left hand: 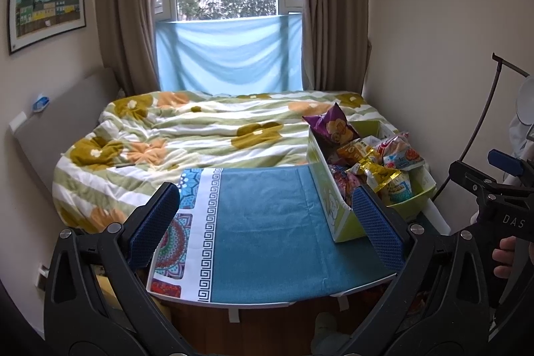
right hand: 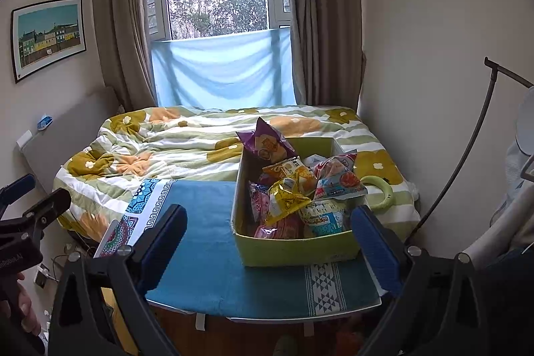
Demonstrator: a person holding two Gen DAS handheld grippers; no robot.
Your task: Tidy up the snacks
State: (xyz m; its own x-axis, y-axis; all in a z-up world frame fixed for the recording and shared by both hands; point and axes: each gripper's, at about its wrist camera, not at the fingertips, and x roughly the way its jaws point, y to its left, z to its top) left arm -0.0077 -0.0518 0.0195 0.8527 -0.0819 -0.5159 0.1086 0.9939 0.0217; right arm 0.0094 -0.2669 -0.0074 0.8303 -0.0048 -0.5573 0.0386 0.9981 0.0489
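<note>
Holding both grippers, left gripper [left hand: 267,222] and right gripper [right hand: 270,242], fingers apart and empty, we see the snacks [right hand: 297,186] heaped in the box [right hand: 293,247] on the bench [right hand: 207,256]: sorted or awaiting sorting.

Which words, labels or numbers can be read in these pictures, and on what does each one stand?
"DAS": on the black body of the right gripper, cut off at the picture's edge.
Print on the left gripper: too blurred to read.
Print on the snack packets and the green box: too small to read.
</note>
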